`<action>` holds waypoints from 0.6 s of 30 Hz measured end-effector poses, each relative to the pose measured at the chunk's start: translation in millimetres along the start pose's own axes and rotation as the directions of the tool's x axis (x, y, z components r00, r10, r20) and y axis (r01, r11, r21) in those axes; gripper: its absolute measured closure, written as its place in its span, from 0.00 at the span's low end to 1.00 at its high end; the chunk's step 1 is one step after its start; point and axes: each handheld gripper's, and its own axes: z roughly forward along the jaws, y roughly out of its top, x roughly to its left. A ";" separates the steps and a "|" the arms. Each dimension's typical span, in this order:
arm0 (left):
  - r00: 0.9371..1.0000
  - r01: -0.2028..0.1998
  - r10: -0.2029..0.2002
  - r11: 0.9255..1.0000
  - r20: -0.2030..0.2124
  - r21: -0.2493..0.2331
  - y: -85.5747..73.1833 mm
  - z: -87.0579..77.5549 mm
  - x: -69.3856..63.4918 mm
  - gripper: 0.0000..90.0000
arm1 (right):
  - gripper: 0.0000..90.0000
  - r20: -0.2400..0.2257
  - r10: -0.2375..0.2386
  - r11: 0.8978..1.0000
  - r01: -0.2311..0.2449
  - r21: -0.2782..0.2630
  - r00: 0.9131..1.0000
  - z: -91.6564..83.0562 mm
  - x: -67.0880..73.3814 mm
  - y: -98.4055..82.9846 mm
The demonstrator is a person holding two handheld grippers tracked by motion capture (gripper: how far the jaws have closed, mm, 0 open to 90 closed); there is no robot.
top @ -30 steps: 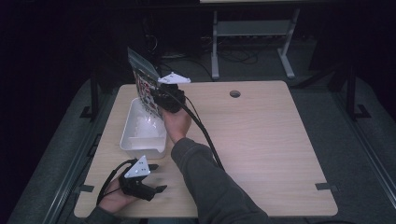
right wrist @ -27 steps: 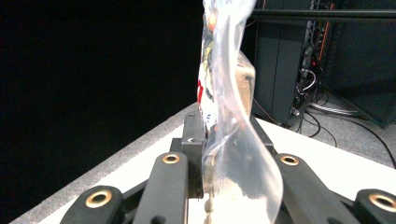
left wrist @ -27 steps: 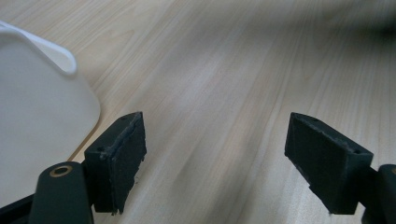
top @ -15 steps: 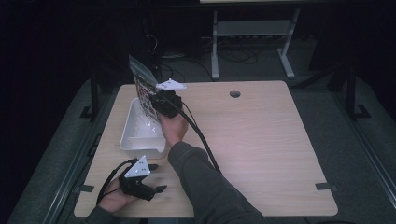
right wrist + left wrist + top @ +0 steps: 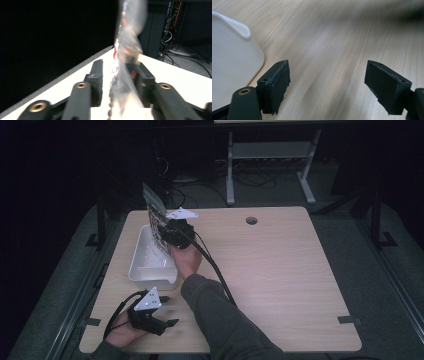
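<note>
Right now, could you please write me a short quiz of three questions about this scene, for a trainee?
1. True or false: the right gripper holds a bag over the white tray.
2. Multiple choice: the left gripper is A) shut on the tray, B) open over bare table, C) lifted above the bag.
3. Fill in: the round hole in the table lies near its ___ edge.

Key: 1 true. 2 B, its fingers stand apart with only wood between them, beside the tray's corner. 3 far.
</note>
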 end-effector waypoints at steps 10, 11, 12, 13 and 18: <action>1.000 -0.003 0.003 1.000 0.000 0.006 0.1 1.2 -0.1 0.22 | 0.73 0.009 -0.125 0.987 0.123 0.100 0.992 -3.4 -6.8 2.2; 1.000 0.000 0.000 1.000 0.000 0.008 -0.1 1.9 -0.1 0.22 | 0.74 0.022 -0.127 0.987 0.124 0.106 0.992 -3.7 -6.4 1.2; 1.000 0.000 0.000 1.000 0.000 0.008 -0.1 1.9 -0.1 0.22 | 0.74 0.022 -0.127 0.987 0.124 0.106 0.992 -3.7 -6.4 1.2; 1.000 -0.001 0.001 1.000 0.000 0.008 -0.2 1.9 -0.1 0.22 | 0.75 0.029 -0.119 0.988 0.115 0.104 0.992 -4.0 -6.6 0.3; 1.000 0.002 -0.002 1.000 -0.003 0.007 -0.3 1.4 0.2 0.22 | 0.76 0.056 -0.148 0.985 0.142 0.100 0.987 -3.8 -0.9 -3.3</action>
